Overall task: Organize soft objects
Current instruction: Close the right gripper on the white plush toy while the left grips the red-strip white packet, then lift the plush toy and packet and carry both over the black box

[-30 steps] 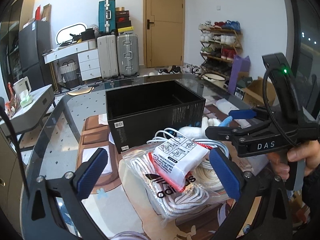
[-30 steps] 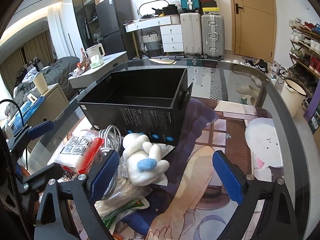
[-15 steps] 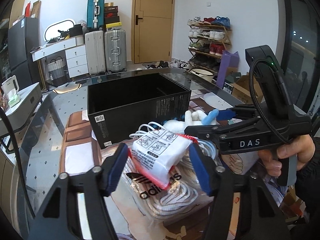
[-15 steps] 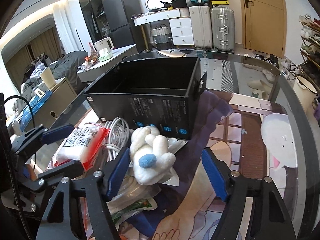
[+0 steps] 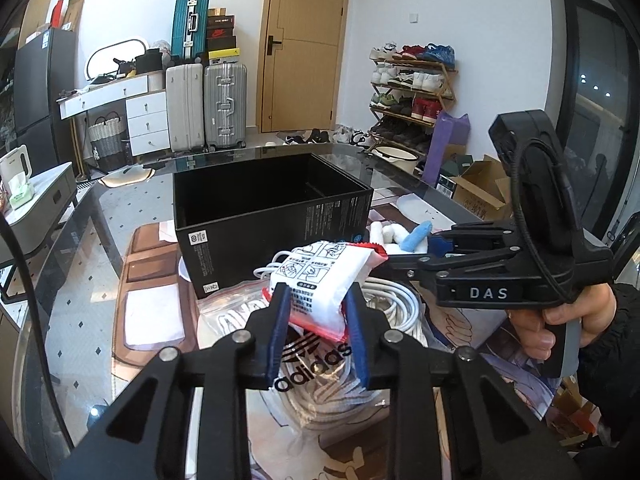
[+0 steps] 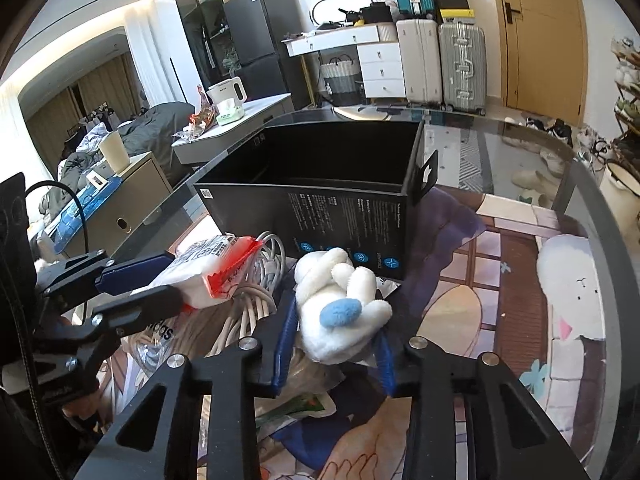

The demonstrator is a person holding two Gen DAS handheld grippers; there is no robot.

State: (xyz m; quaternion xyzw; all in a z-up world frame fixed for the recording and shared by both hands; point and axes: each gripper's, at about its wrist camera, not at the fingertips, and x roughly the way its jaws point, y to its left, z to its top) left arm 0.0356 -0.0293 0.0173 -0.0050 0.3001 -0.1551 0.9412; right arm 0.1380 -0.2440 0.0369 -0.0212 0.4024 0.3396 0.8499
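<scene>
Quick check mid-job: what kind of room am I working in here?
Most likely a lived-in home, a living or entry area: a shoe rack full of shoes by the wooden door, suitcases against the wall, a fridge, and a glass table.

Pretty lived-in room, daylight on white walls.
Tan wooden door (image 5: 307, 44) stood beside silver hard-shell suitcases (image 5: 225, 106); wooden shoe rack (image 5: 412, 92) sat right.

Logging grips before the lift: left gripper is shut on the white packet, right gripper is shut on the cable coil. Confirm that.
The right gripper is wrong: the right wrist view shows it shut on the plush toy, not the cable coil. The left gripper is shut on the white packet.
</scene>
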